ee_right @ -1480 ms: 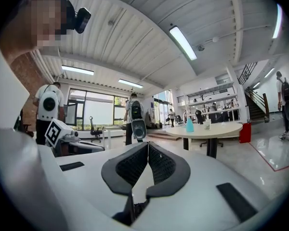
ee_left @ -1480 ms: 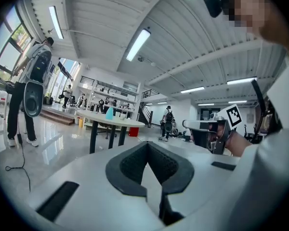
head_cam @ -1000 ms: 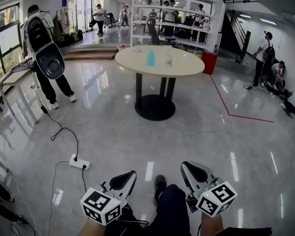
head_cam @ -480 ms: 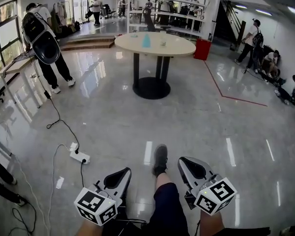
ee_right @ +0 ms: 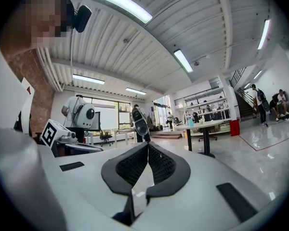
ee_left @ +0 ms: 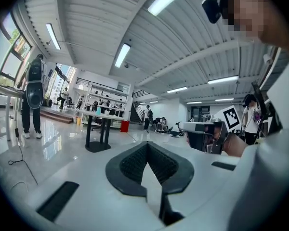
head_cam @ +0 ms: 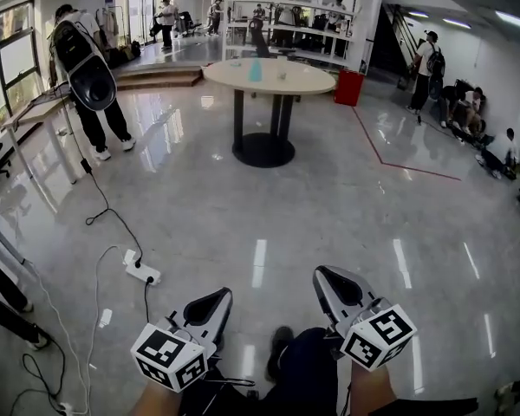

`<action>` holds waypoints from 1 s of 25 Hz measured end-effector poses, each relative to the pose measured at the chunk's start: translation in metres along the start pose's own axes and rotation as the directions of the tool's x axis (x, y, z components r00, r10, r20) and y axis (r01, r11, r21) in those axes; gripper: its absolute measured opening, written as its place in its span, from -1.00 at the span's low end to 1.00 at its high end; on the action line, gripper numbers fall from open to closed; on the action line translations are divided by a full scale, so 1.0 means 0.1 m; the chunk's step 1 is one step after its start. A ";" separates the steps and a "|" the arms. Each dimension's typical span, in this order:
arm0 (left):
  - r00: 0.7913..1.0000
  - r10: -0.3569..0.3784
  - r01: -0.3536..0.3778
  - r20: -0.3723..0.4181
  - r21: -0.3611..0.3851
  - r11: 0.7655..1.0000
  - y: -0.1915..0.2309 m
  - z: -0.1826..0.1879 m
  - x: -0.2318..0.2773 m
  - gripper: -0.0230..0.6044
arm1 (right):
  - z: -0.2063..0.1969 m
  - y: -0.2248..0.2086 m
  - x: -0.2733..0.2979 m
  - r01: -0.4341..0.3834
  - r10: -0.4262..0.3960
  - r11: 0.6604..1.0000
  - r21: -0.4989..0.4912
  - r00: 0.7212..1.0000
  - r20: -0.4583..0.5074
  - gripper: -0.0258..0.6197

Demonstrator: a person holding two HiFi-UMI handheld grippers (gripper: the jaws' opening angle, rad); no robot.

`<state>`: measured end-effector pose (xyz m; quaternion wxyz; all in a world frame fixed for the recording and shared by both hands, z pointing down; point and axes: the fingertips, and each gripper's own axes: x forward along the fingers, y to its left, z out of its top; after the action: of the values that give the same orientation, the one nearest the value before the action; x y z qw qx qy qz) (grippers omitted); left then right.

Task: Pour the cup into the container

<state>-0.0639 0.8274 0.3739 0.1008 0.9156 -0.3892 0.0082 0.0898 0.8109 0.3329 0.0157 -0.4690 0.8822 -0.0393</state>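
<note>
Far ahead stands a round cream table (head_cam: 305, 80) on a black pedestal. A light blue container (head_cam: 256, 70) and a small clear cup (head_cam: 283, 74) stand on it, both tiny at this distance. My left gripper (head_cam: 218, 295) and right gripper (head_cam: 322, 273) are held side by side low in the head view, above the glossy floor and far from the table. Each points forward, shut and empty. In the left gripper view the left gripper (ee_left: 147, 145) shows its pads meeting, with the table (ee_left: 94, 114) beyond. The right gripper (ee_right: 148, 145) looks the same, with the table (ee_right: 204, 124) to its right.
A person with a large backpack device (head_cam: 87, 69) stands at the left beside a desk. A white power strip (head_cam: 143, 273) and cables lie on the floor at front left. A red bin (head_cam: 347, 87) and shelves are behind the table. Several people are at the far right.
Both grippers have travelled on together with the walking person, jaws still closed. The table now sits higher in the head view, and the person's foot has swung forward and back.
</note>
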 end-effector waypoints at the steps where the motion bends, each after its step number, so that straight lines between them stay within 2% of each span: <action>1: 1.000 -0.002 0.002 0.001 0.006 1.000 -0.06 0.01 -0.04 -0.95 | 0.00 0.04 -0.06 -0.004 0.004 1.000 0.002 1.000 0.003 -0.90; 5: 1.000 -0.016 0.016 -0.011 0.025 1.000 -0.28 -0.02 -0.07 -0.95 | -0.05 0.12 -0.27 -0.008 0.008 1.000 -0.014 1.000 -0.006 -0.90; 13: 0.999 -0.048 0.047 0.014 0.062 0.997 -0.62 0.16 0.14 -0.95 | 0.04 -0.16 -0.63 0.054 -0.054 0.999 -0.008 0.998 -0.029 -0.90; 16: 0.998 -0.049 0.047 0.027 0.079 0.996 -0.65 0.27 0.24 -0.95 | 0.12 -0.25 -0.67 0.067 -0.068 0.997 -0.032 0.997 -0.025 -0.90; 20: 0.997 -0.077 0.076 0.009 0.108 0.991 -0.69 0.31 0.26 -0.95 | 0.09 -0.34 -0.64 0.092 -0.092 0.996 -0.009 0.996 -0.015 -0.90; 25: 0.995 -0.103 0.103 -0.008 0.123 0.987 -0.59 0.33 0.23 -0.95 | 0.07 -0.23 -0.54 0.109 -0.109 0.994 -0.016 0.994 -0.007 -0.90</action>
<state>-0.0079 0.8443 0.3330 0.0450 0.9390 -0.3399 0.0278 0.1391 0.8423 0.3274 0.0067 -0.5165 0.8555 -0.0352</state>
